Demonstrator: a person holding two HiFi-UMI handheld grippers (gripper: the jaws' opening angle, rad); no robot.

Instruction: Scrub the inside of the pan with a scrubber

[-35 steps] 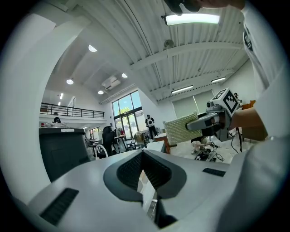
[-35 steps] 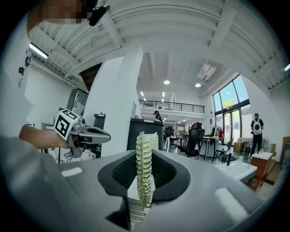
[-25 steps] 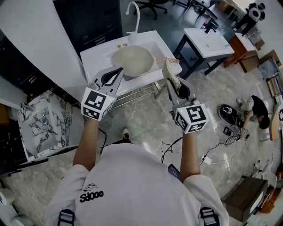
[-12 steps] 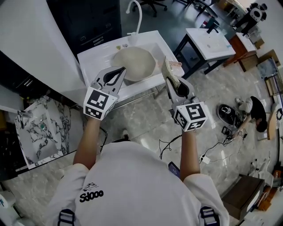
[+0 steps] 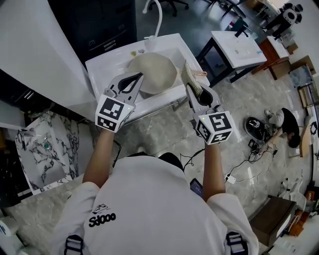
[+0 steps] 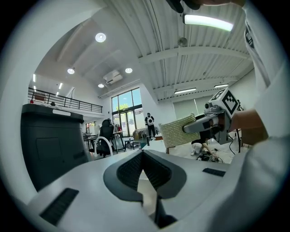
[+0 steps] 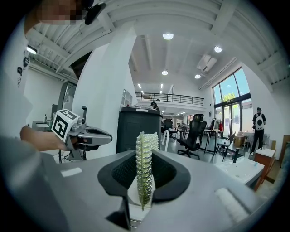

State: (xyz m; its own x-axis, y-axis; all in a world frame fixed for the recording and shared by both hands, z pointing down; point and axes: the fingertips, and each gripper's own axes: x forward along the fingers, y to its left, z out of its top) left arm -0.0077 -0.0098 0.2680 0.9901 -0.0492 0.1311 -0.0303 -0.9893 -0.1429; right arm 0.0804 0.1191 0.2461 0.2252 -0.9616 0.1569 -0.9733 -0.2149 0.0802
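Near the pan point(image 5: 152, 72), right claw point(image 5: 192, 87) aloft.

Big open-plan lab/office space, not a home kitchen. High ribbed ceiling point(image 6: 136, 27) w/ round lights point(image 7: 168, 36) + AC unit point(image 6: 113, 77). Mezzanine railing point(image 7: 167, 97) at back, tall windows point(image 7: 231, 97). Office chair point(image 7: 195, 136) and desks point(image 7: 213, 132) nearby. Sink unit point(image 5: 107, 64) w/ faucet point(image 5: 155, 15) is a free-standing white stand on a marble-look floor point(image 5: 159, 134). 2nd sink stand point(image 5: 239, 47) just beside it, same sort. Loose cables point(image 5: 239, 169) on floor, cardboard boxes point(image 5: 304, 69) at rt edge. One person point(image 7: 258, 120) stands by the windows.
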